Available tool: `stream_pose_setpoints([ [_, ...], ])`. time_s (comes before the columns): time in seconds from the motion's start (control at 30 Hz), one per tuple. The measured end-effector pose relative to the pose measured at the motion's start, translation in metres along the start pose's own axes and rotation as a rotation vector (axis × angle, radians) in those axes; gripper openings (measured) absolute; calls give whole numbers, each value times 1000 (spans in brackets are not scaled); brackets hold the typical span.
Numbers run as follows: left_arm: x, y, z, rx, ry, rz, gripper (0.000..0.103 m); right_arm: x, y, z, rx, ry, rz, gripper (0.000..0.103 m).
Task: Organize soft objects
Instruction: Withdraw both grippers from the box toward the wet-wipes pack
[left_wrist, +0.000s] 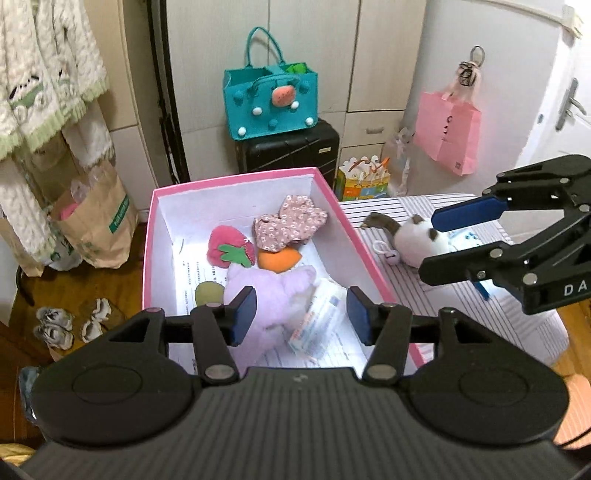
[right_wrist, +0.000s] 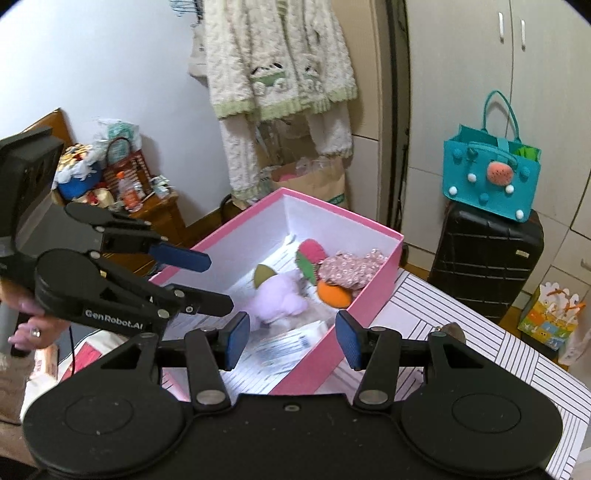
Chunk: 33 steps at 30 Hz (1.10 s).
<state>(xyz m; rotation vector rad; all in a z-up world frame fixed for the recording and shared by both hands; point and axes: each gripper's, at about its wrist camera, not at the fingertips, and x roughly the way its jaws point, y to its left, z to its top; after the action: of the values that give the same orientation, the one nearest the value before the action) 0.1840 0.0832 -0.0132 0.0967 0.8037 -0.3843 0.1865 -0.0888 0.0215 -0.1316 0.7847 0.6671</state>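
A pink box (left_wrist: 334, 201) with white inside holds a purple plush (left_wrist: 273, 291), a strawberry plush (left_wrist: 231, 245), an orange carrot plush (left_wrist: 277, 258), a floral fabric piece (left_wrist: 290, 223), a green round piece (left_wrist: 207, 292) and a tissue pack (left_wrist: 319, 314). My left gripper (left_wrist: 301, 314) is open and empty above the box's near end. My right gripper (left_wrist: 432, 242) is open and empty, hovering by a white and grey cat plush (left_wrist: 413, 236) on the striped surface (left_wrist: 517, 317). In the right wrist view the box (right_wrist: 376, 295) lies ahead of my right gripper (right_wrist: 291, 338), with my left gripper (right_wrist: 218, 280) at left.
A teal felt bag (left_wrist: 271, 99) sits on a black suitcase (left_wrist: 291, 149) behind the box. A pink paper bag (left_wrist: 448, 131) hangs on the wall. Brown paper bags (left_wrist: 96, 221) and shoes (left_wrist: 70, 321) are on the floor at left. A cluttered wooden stand (right_wrist: 155, 210) is at left.
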Motion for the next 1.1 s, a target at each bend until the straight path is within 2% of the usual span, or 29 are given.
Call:
stream_pose_setpoints([
  [0.33, -48, -28, -15, 58, -11, -1, 57, -49, 22, -24, -48, -32, 35, 58],
  [0.5, -65, -46, -22, 89, -9, -23, 62, -71, 25, -42, -63, -42, 45, 60],
  [0.73, -69, -76, -27, 151, 32, -62, 63, -96, 22, -74, -52, -33, 9, 60],
  [0.87, -70, -94, -29, 187, 48, -75, 64, -112, 17, -92, -46, -41, -12, 64],
  [1.1, -60, -129, -33, 243, 71, -122, 75, -127, -5, -126, 19, -37, -57, 66],
])
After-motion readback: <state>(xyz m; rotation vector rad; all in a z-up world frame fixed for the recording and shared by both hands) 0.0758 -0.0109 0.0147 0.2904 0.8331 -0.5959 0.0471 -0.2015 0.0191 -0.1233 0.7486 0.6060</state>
